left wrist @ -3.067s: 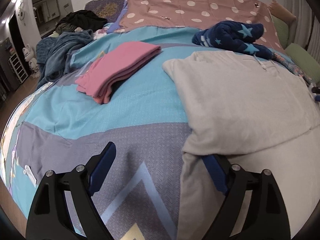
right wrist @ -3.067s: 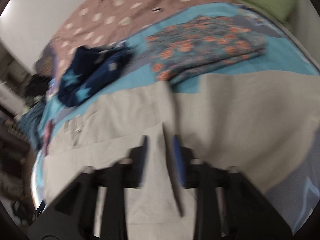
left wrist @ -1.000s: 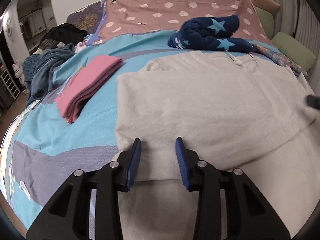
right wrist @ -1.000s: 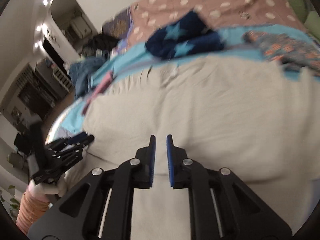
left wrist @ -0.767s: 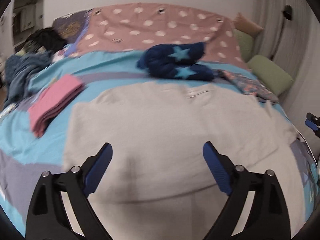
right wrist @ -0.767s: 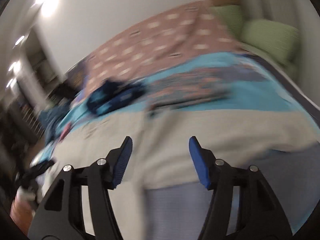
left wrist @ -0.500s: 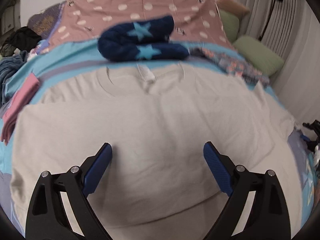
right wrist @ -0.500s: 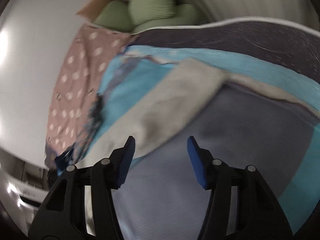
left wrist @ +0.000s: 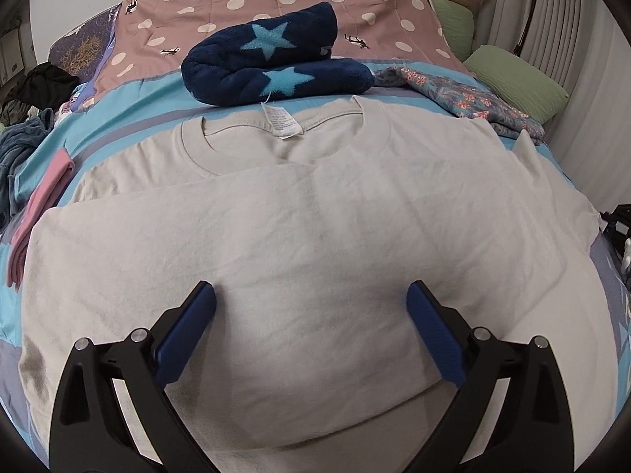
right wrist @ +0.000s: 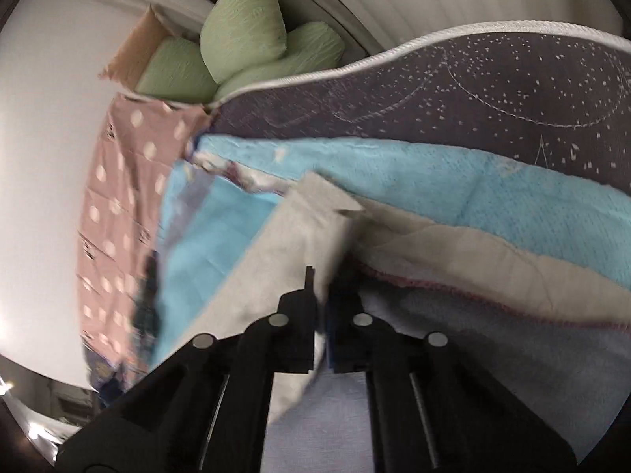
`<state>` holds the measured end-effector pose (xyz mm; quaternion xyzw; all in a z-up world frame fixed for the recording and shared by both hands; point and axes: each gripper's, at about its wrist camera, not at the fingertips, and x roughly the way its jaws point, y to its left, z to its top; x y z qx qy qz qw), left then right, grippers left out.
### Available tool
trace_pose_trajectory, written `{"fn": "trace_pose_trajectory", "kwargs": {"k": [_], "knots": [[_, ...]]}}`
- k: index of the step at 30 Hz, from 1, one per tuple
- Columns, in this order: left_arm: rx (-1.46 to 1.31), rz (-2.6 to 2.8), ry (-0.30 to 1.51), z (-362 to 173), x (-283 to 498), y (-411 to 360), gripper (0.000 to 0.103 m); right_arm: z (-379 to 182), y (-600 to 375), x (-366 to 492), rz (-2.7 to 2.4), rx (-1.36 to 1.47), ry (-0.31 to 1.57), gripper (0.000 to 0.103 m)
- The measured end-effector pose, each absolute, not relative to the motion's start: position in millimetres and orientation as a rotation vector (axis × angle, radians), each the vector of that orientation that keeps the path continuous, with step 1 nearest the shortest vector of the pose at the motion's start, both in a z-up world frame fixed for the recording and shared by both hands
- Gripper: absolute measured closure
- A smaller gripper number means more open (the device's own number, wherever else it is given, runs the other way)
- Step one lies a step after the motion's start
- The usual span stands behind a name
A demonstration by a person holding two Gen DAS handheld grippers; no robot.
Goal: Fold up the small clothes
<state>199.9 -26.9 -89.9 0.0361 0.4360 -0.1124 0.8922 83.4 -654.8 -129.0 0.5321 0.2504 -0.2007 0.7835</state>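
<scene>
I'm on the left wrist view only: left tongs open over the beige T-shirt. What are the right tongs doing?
Observer: The right tongs have just been closing and are now shut, with a strip of the T-shirt pinched between them.
Operator: Which part of the shirt?
Observer: It looks like the sleeve, lying at the side of the bed just below the dark mattress side.
Operator: Anything else near the pinch?
Observer: Yes, a pale layer with a pink stitched edge lies right beside the tongs. It appears to be outside the grip.
</scene>
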Motion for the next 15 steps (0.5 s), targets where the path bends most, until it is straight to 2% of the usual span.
{"fn": "trace_pose_trajectory", "kwargs": {"k": [4,10,13,15], "knots": [[0.073,-0.236,0.906,-90,202,-28,0.004,-77,-607,103,-0.227,1.054,0.452,0.099],[0.030,-0.255,0.894,-88,200,-22,0.004,24,-416,147,0.277,0.691,0.438,0.099],[-0.066,-0.298,0.872,-84,200,-9,0.004,31,-324,159,0.469,0.556,0.484,0.099],[-0.186,-0.351,0.848,-83,200,7,0.004,17,-267,164,0.541,0.450,0.552,0.099]]}}
